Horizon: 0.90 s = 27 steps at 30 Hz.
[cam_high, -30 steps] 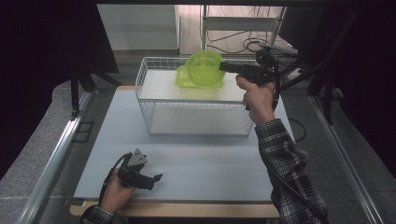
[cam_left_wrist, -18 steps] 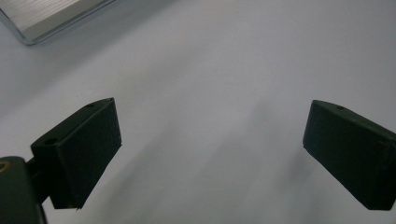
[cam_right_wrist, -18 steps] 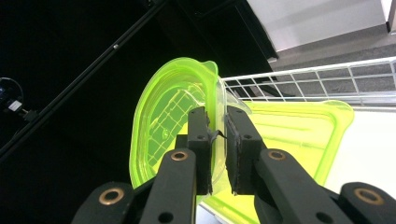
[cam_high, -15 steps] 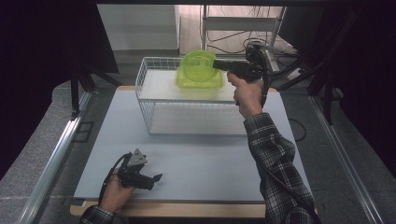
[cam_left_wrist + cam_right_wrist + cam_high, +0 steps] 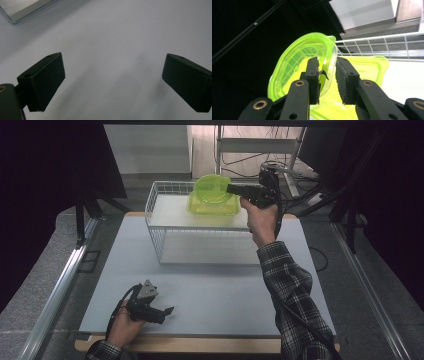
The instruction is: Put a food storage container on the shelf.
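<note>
A: Right gripper [image 5: 231, 189], what's it doing?

B: Reaching over the far right corner of the wire basket [image 5: 155, 227], jaws set round the rim of the green lid [image 5: 212, 190]. In the right gripper view [image 5: 327, 75] the rim runs up between the two pads. The jaws have just been opening; there's a slim gap on the right pad's side, so the pinch looks loosened. Can't tell if the left pad touches.

A: Lid look?

B: See-through neon yellow-green plastic, rounded corners, raised lip, a small tab at the top edge.

A: Where is it, which way does it face?

B: At the back of the basket, standing on edge on the green container [image 5: 212, 206] of the same colour, tilted. In the high view its broad face turns toward the camera. Long axis roughly up-down, leaning.

A: Container?

B: Sits on the white floor inside the basket, far side, open top.

A: Left gripper [image 5: 167, 310]?

B: Resting low at the near left of the grey table [image 5: 210, 290], in the person's hand. Jaws spread wide, nothing between them.
</note>
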### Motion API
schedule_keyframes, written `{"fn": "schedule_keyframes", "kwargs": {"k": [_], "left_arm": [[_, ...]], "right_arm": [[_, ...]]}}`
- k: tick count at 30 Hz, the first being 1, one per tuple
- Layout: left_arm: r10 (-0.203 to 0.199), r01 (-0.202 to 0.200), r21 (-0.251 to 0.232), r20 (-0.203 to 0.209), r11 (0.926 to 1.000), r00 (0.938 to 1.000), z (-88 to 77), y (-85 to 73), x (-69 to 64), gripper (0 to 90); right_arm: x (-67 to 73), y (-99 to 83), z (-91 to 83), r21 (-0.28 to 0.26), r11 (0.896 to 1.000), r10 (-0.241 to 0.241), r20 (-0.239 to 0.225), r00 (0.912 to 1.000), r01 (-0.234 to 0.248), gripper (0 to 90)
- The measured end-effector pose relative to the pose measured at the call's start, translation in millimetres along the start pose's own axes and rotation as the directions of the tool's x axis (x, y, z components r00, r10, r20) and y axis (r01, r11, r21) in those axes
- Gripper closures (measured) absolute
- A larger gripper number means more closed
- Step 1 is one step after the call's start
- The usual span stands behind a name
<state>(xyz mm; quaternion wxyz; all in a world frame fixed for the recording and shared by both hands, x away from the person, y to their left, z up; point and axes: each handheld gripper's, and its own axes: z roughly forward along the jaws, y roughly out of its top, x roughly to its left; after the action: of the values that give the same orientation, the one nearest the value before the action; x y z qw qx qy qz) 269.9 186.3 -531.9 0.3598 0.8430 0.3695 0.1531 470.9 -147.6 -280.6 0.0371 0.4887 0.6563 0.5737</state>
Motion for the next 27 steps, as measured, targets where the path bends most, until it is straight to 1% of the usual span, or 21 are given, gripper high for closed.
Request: {"fn": "schedule_keyframes", "kwargs": {"k": [6,10,11,12,13,14,15,17,18,19,20,21,22,25,26,27], "left_arm": [[0.002,-0.002,0.001,0.0,1.0,1.0,0.1,0.0,-0.2,4.6],[0.005,-0.005,0.001,-0.002,1.0,1.0,0.2,0.1,-0.1,4.6],[0.006,-0.006,0.001,-0.002,1.0,1.0,0.3,0.1,-0.2,4.6],[0.006,-0.006,0.001,-0.002,1.0,1.0,0.3,0.1,-0.2,4.6],[0.005,-0.005,0.001,-0.002,1.0,1.0,0.3,0.1,-0.2,4.6],[0.005,-0.005,0.001,-0.002,1.0,1.0,0.3,0.1,-0.2,4.6],[0.005,-0.005,0.001,-0.001,1.0,1.0,0.2,0.1,-0.2,4.6],[0.005,-0.005,0.001,-0.001,1.0,1.0,0.2,0.2,-0.1,4.6],[0.004,-0.004,0.001,-0.001,1.0,1.0,0.2,0.2,-0.1,4.6],[0.003,-0.003,0.001,0.0,1.0,1.0,0.3,0.2,-0.1,4.6],[0.004,-0.004,0.002,0.0,1.0,1.0,0.3,0.2,-0.2,4.6],[0.004,-0.004,0.002,-0.001,1.0,1.0,0.3,0.2,-0.3,4.6],[0.004,-0.004,0.002,0.0,1.0,1.0,0.3,0.3,-0.3,4.6],[0.003,-0.003,0.002,0.001,1.0,1.0,0.3,0.2,-0.4,4.6],[0.003,-0.003,0.002,0.001,1.0,1.0,0.3,0.2,-0.4,4.6],[0.003,-0.003,0.002,0.001,1.0,1.0,0.4,0.2,-0.5,4.6]], "right_arm": [[2.2,0.6,0.1,-0.012,1.0,-0.01,0.022,0.9997,0.011,69.5],[2.5,1.0,-0.2,-0.012,1.0,-0.016,0.021,0.9996,0.016,67.3],[3.0,1.3,-1.0,-0.01,1.0,-0.017,0.024,0.9996,0.017,64.3],[3.0,1.3,-1.0,-0.01,1.0,-0.017,0.024,0.9996,0.017,64.3],[2.8,1.6,-2.2,-0.018,1.0,-0.015,0.014,0.9998,0.015,61.3],[2.8,1.6,-2.2,-0.018,1.0,-0.015,0.014,0.9998,0.015,61.3],[3.4,2.3,-3.8,-0.018,0.999,-0.027,0.009,0.9996,0.027,57.7],[4.9,2.7,-5.7,-0.017,0.999,-0.035,0.0,0.9994,0.035,53.9],[4.9,2.7,-5.7,-0.017,0.999,-0.035,0.0,0.9994,0.035,53.9],[6.3,2.3,-7.4,-0.011,0.998,-0.054,-0.002,0.9985,0.054,50.1],[6.3,2.3,-7.4,-0.011,0.998,-0.054,-0.002,0.9985,0.054,50.1],[7.1,1.9,-8.0,-0.005,0.998,-0.064,-0.004,0.998,0.064,48.4],[7.9,0.5,-9.2,0.001,0.996,-0.085,-0.006,0.9964,0.085,45.8],[9.2,-2.9,-10.5,0.009,0.994,-0.112,-0.007,0.9937,0.112,42.0],[9.2,-2.9,-10.5,0.009,0.994,-0.112,-0.007,0.9937,0.112,42.0],[9.5,-5.2,-11.2,0.009,0.992,-0.127,-0.01,0.9918,0.128,39.0]]}}
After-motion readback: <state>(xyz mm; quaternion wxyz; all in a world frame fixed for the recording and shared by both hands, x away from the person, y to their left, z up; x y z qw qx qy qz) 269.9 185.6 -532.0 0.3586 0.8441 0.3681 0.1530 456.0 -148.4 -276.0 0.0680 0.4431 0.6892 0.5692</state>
